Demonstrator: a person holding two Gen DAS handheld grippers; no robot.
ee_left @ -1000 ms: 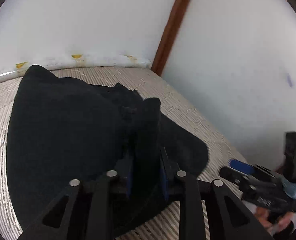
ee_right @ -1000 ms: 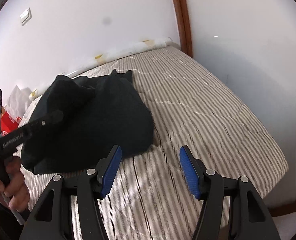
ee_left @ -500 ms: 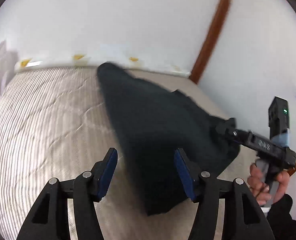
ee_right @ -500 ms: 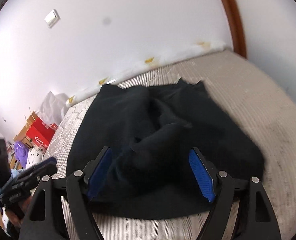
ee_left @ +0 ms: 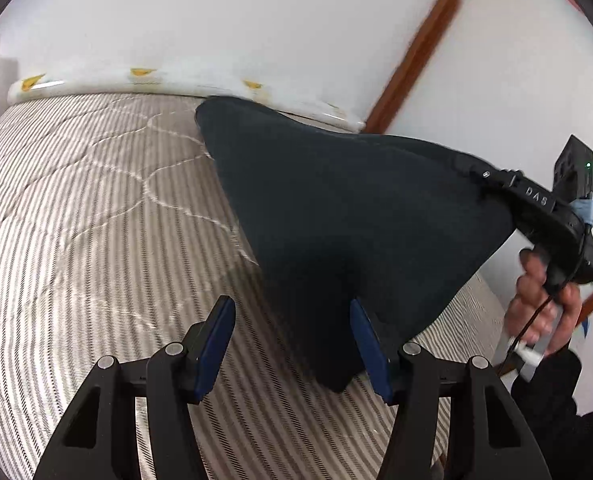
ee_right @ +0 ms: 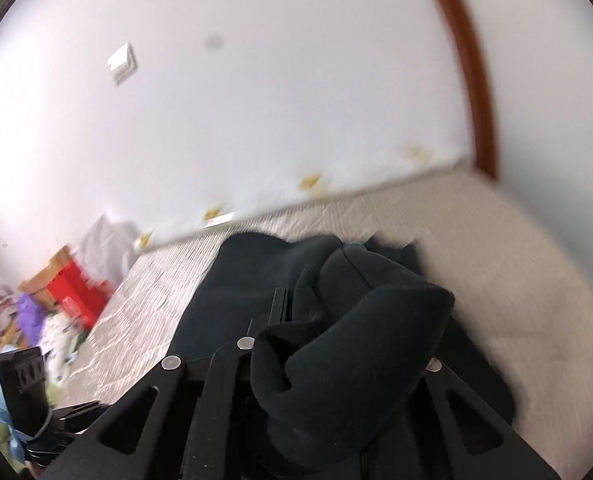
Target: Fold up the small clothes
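Observation:
A black garment (ee_left: 348,216) is stretched above the striped mattress (ee_left: 96,216). My left gripper (ee_left: 292,344) is open and empty, its blue pads near the garment's lower tip. My right gripper (ee_left: 480,176) shows at the right of the left wrist view, gripping the garment's right corner and lifting it. In the right wrist view the garment (ee_right: 356,320) bunches over my right gripper (ee_right: 320,332); its jaws are closed on the cloth and mostly hidden.
White walls and a brown wooden trim (ee_left: 420,44) border the bed. A white roll (ee_left: 176,80) lies along the mattress head. A red box (ee_right: 76,292) and clutter sit beyond the bed's left side.
My left gripper let go of the garment and opened. My right gripper moved in, closed on the garment and lifted its corner to the right.

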